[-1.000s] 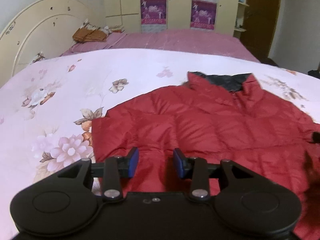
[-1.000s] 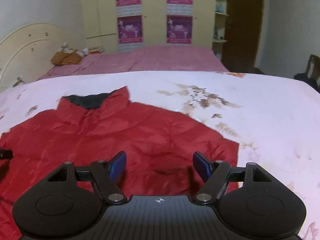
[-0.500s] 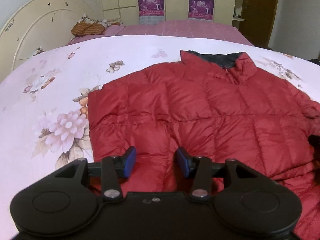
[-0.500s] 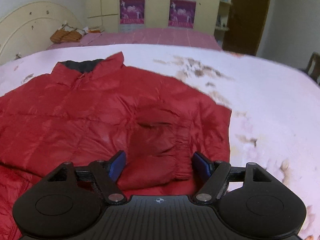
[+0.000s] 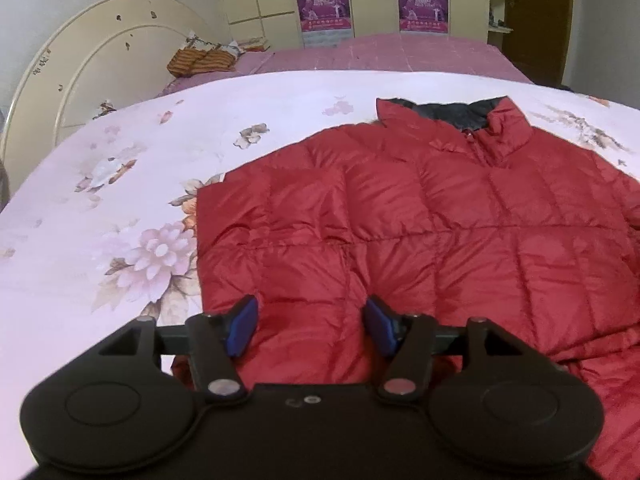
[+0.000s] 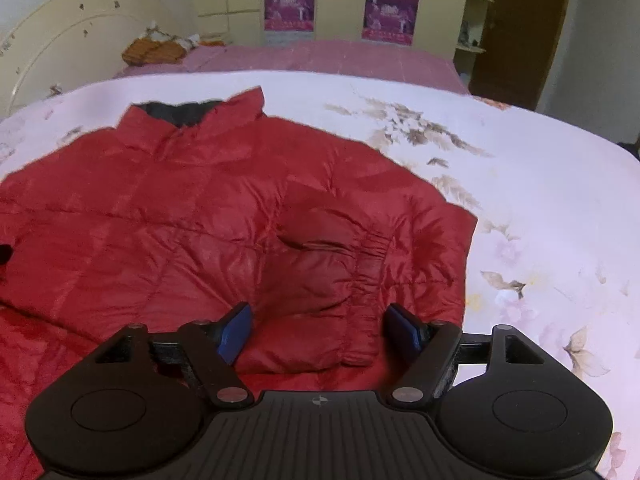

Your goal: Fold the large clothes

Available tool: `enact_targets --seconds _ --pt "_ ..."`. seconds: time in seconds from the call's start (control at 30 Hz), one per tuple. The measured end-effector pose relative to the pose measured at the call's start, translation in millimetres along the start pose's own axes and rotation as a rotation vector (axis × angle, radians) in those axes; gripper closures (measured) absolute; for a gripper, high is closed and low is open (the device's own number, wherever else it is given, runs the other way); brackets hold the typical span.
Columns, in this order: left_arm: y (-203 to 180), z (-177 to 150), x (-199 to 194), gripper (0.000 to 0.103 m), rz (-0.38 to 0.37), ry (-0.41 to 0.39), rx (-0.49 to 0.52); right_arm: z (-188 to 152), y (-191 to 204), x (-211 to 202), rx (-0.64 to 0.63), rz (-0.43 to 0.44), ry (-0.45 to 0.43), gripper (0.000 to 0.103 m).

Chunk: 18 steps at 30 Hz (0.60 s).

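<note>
Red padded jacket (image 5: 400, 220) lies flat on the bed (image 5: 100, 200), sleeves folded in. Left gripper (image 5: 310, 330), jaws just widened, and right gripper (image 6: 318, 328) hover released over the near hem; hem to be grasped next, probably.

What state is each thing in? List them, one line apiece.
red puffer jacket: spread flat on the bed, collar at the far end, both sleeves folded in over the body.
left hand-held gripper: open above the jacket's near edge, jaws just been opening, nothing pinched.
right hand-held gripper: open, the folded sleeve's cuff between the pads, not pressed.
floral bedsheet: laid smooth.
</note>
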<state>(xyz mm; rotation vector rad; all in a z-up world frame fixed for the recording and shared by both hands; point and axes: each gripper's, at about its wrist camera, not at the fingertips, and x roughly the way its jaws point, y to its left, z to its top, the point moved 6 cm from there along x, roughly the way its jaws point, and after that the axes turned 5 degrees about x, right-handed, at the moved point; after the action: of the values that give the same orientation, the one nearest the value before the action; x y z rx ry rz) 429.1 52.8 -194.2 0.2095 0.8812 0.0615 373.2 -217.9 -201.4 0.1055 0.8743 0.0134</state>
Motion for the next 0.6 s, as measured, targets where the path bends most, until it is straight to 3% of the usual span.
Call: enact_targets --seconds 0.23,0.6 --pt "-9 -9 -40 0.030 -0.014 -0.038 0.023 -8 5 -40 -0.017 0.068 -0.046 0.030" --pt "-16 -38 -87 0.023 -0.056 -0.042 0.050 -40 13 -88 0.005 0.113 -0.049 0.030"
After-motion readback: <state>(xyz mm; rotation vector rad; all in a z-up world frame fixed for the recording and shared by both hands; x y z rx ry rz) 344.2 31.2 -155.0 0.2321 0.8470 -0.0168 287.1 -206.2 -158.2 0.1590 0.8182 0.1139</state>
